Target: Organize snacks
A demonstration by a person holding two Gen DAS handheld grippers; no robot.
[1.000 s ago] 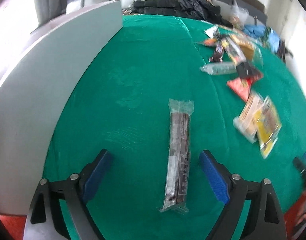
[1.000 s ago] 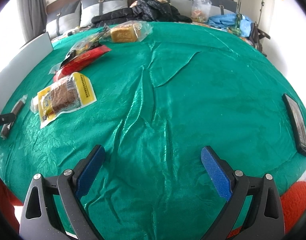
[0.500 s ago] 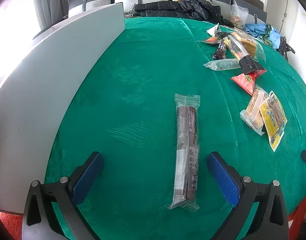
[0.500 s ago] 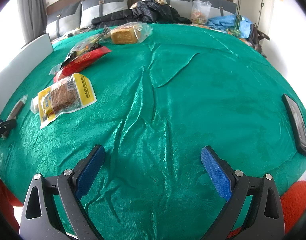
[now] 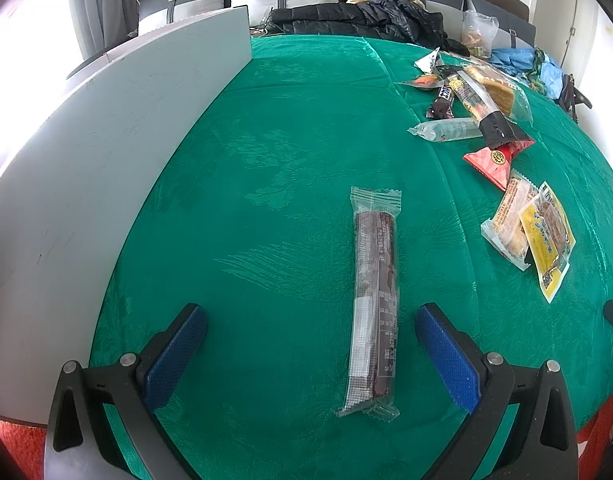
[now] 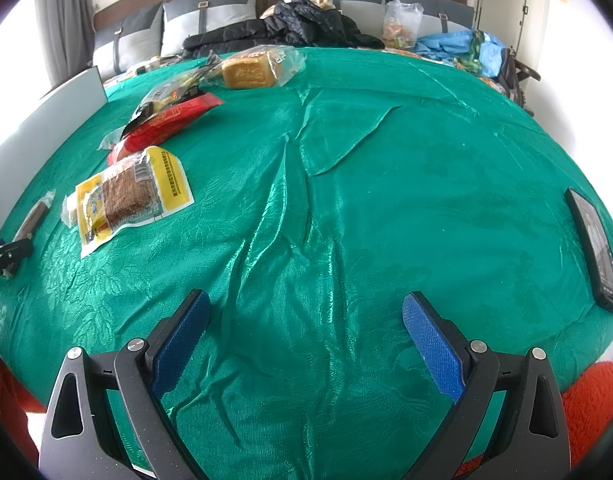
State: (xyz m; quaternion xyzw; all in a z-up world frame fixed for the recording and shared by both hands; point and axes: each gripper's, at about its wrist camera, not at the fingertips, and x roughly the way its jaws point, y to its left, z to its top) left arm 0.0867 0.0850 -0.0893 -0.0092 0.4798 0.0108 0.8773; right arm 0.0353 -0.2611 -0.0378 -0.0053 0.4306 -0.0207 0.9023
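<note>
We see a green cloth [image 5: 290, 152] over the table, a grey board [image 5: 86, 184] along its left edge, and a loose pile of snacks [image 5: 478, 116] far off to the right. Our left gripper [image 5: 310, 332] has just been opening and now stands wide, pads clear of the long brown bar [image 5: 375, 292], which lies flat between the jaws, nearer the right pad, its long axis running straight away from us along the fingers. Our right gripper [image 6: 306, 328] hangs open over bare cloth, well apart from the bar, so we judge the left hand nearer for any regrasp, across the bar's narrow width
</note>
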